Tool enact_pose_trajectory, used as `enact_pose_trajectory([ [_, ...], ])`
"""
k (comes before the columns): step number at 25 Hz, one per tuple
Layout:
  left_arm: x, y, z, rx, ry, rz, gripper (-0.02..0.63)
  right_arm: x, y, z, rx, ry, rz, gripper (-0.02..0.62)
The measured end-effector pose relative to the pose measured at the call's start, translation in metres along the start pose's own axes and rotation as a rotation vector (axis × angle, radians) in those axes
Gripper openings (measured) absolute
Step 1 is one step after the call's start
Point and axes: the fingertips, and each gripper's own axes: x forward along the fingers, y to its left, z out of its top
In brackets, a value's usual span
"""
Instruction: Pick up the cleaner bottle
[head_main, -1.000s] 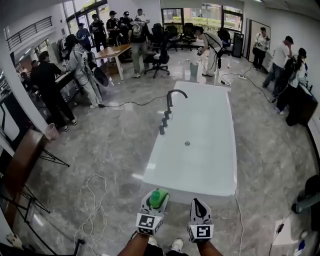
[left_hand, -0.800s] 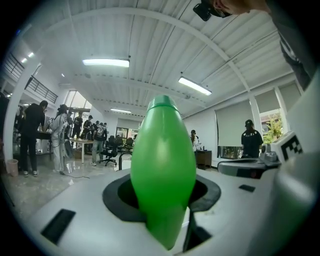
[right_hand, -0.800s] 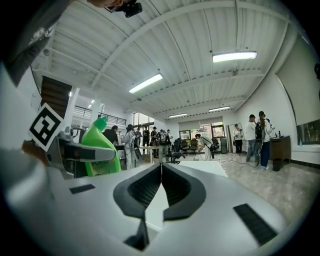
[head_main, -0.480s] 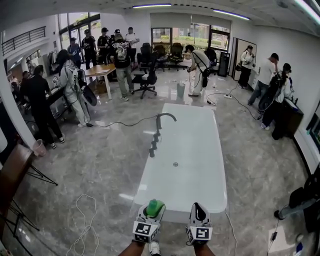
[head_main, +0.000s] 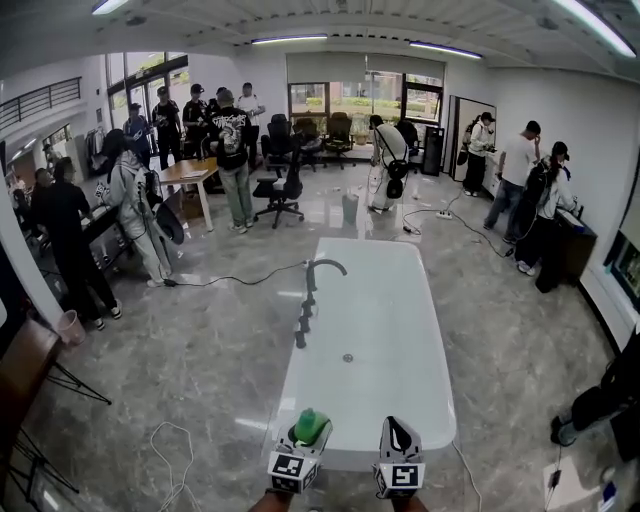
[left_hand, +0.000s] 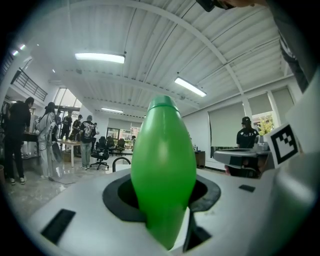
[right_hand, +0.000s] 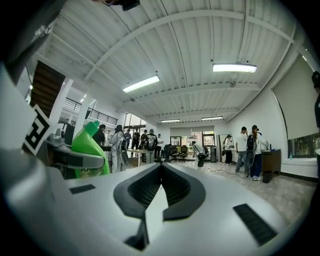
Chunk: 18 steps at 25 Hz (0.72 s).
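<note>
The cleaner bottle (head_main: 310, 427) is bright green with a tapered neck and a green cap. My left gripper (head_main: 304, 438) is shut on it, and the bottle stands upright between the pads above the floor, just before the tub's near end. In the left gripper view the bottle (left_hand: 162, 165) fills the middle between the jaws. My right gripper (head_main: 393, 424) is beside it on the right, shut with nothing between its pads; its closed jaws show in the right gripper view (right_hand: 160, 170). The bottle (right_hand: 89, 147) also appears there at the left.
A long white bathtub (head_main: 400, 330) runs ahead of me, with a dark curved faucet (head_main: 318, 268) on its left rim. A white cable (head_main: 175, 450) loops on the marble floor to the left. Several people, a table (head_main: 185, 172) and office chairs stand at the back and along the sides.
Both grippers sit lower in the head view, still side by side before the tub's near end. The view has tilted up, showing more ceiling. The left grip on the bottle is unchanged.
</note>
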Motion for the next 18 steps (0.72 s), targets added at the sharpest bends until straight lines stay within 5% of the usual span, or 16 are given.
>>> enact_pose_trajectory([
  [18,0.012,-0.063,0.031,0.012,-0.014,0.01,0.185,-0.033,-0.063,0.035,-0.029,-0.009,0.028,0.017],
])
